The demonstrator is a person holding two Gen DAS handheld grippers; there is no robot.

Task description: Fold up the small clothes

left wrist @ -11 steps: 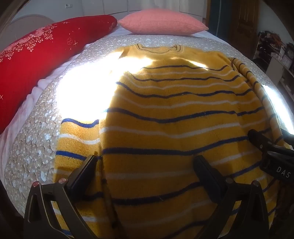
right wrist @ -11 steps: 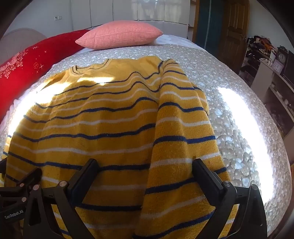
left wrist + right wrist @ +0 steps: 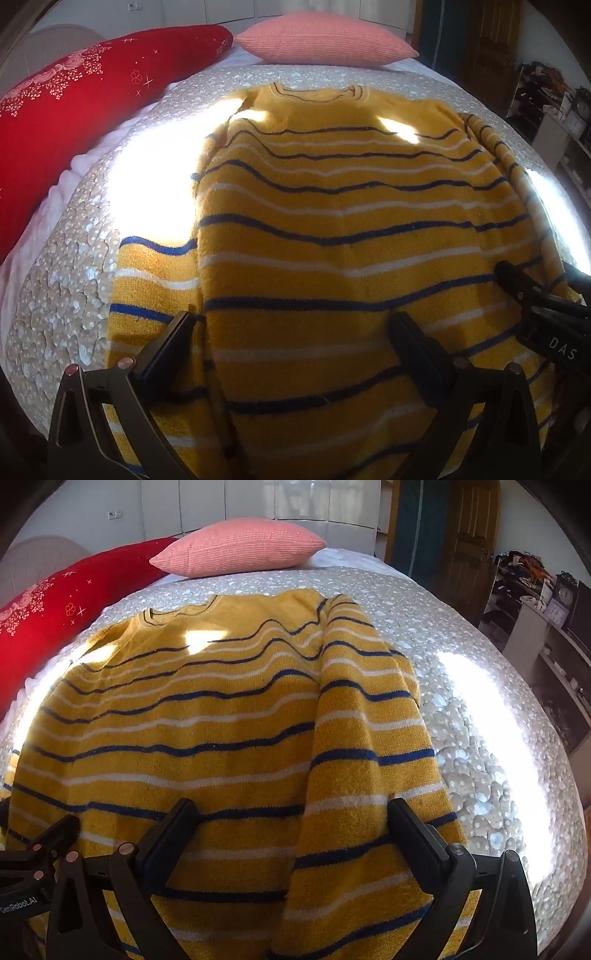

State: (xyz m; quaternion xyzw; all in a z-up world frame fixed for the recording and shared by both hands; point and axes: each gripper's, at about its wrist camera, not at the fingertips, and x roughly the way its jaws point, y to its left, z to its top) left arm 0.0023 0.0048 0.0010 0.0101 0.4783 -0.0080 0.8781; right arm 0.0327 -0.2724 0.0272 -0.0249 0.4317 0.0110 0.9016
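A yellow sweater with navy and white stripes lies flat on the bed, collar at the far end. Its left sleeve sticks out from under the body; the right sleeve is folded over the body. My left gripper hovers open above the lower left part of the sweater, nothing between its fingers. My right gripper is open over the lower end of the folded sleeve, pads apart and gripping nothing. The right gripper also shows at the right edge of the left wrist view.
The bed has a grey bedspread with white spots and bright sun patches. A pink pillow and a long red cushion lie at the far side. A wooden door and cluttered shelves stand to the right.
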